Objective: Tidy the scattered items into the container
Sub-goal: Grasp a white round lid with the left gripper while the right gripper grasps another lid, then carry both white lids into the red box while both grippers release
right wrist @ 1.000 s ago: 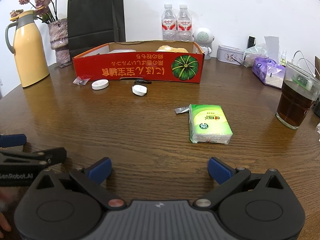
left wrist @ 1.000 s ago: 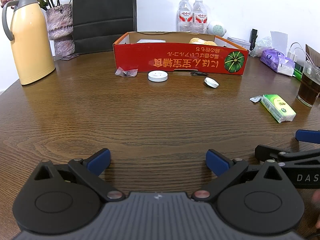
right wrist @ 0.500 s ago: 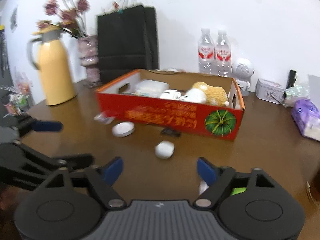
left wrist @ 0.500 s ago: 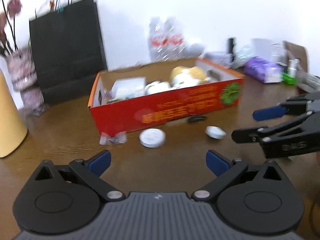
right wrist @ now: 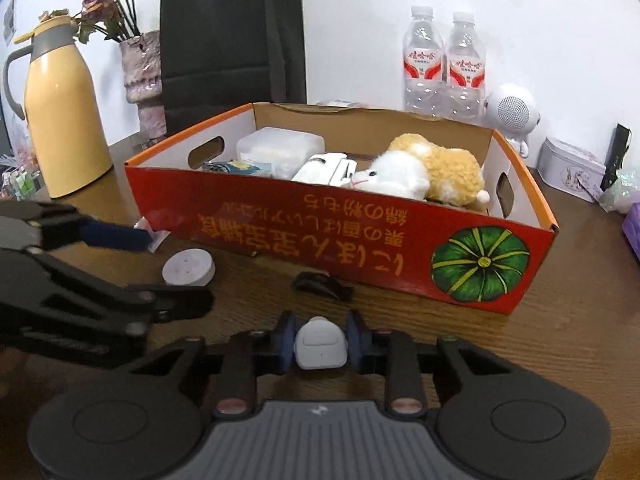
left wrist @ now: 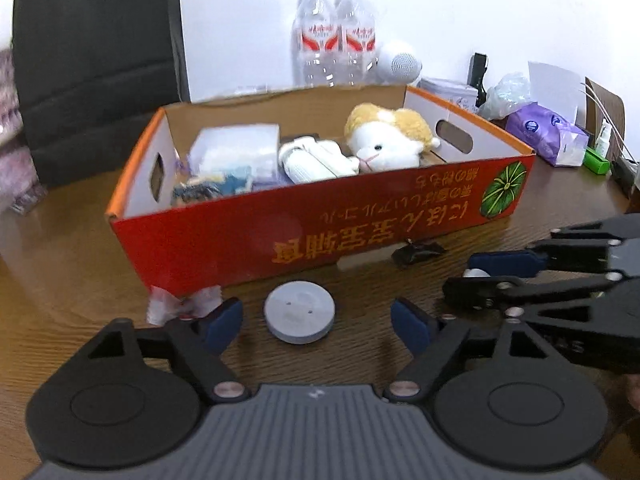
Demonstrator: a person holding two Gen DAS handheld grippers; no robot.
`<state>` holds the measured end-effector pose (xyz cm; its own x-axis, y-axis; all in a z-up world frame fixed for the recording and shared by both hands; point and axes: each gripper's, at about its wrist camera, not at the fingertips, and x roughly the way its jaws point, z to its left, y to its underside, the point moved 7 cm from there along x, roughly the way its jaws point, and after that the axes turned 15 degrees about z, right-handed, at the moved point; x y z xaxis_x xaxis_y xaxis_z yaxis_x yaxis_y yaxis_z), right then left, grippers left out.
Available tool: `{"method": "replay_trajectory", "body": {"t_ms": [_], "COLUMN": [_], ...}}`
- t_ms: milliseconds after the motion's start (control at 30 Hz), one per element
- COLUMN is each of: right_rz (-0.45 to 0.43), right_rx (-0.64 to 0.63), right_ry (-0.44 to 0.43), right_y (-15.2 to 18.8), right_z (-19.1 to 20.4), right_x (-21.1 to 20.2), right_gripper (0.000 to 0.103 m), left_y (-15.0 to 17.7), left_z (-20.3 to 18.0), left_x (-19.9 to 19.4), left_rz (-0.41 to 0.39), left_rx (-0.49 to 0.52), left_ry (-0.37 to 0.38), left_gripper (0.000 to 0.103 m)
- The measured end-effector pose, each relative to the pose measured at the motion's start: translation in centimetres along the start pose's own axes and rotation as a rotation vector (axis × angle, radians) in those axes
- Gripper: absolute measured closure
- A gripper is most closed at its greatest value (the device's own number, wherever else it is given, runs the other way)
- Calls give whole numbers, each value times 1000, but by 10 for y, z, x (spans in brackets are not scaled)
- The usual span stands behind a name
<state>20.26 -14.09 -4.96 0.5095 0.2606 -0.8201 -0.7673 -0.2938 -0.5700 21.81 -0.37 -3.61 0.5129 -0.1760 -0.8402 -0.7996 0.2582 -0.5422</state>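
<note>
A red cardboard box (left wrist: pixel 320 236) (right wrist: pixel 304 224) stands on the wooden table, holding a plush toy (left wrist: pixel 392 136), a clear plastic box and white items. In front of it lies a white round disc (left wrist: pixel 299 316) (right wrist: pixel 188 268). My left gripper (left wrist: pixel 316 324) (right wrist: pixel 176 272) straddles the disc, its jaws closing, pads clear of it. My right gripper (right wrist: pixel 320 336) (left wrist: pixel 480 276) is closing on a small white case (right wrist: pixel 320 344), with both blue pads against its sides. A small black object (left wrist: pixel 416 252) (right wrist: pixel 320 284) and a crinkled wrapper (left wrist: pixel 180 304) (right wrist: pixel 154 234) lie by the box's front wall.
Behind the box are a black paper bag (right wrist: pixel 232 32), two water bottles (right wrist: pixel 444 64) and a white round speaker (right wrist: pixel 512 112). A yellow thermos (right wrist: pixel 60 120) and a vase stand far left. A purple tissue pack (left wrist: pixel 552 132) and a tin (right wrist: pixel 568 168) sit at the right.
Both grippers have moved forward to the box front. The right jaws narrowed around the small white case. The left jaws narrowed a little around the disc.
</note>
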Motion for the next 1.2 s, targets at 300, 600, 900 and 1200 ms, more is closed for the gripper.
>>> {"method": "replay_trajectory", "body": {"t_ms": [300, 600, 900, 1200], "right_rz": [-34, -63, -157, -146], "right_rx": [38, 22, 9, 46], "right_ry": [19, -15, 5, -15], "right_y": [5, 8, 26, 71], "right_z": [-10, -2, 16, 23], "right_x": [-20, -32, -97, -133], "right_gripper": [77, 77, 77, 77], "left_y": [-7, -1, 53, 63], "left_z": [2, -8, -44, -40], "left_x": [15, 4, -85, -143], "left_rz": [-4, -21, -148, -227], "left_rx": [-39, -36, -81, -197], "left_ry": [-45, -52, -56, 38], "left_gripper": [31, 64, 64, 64]}}
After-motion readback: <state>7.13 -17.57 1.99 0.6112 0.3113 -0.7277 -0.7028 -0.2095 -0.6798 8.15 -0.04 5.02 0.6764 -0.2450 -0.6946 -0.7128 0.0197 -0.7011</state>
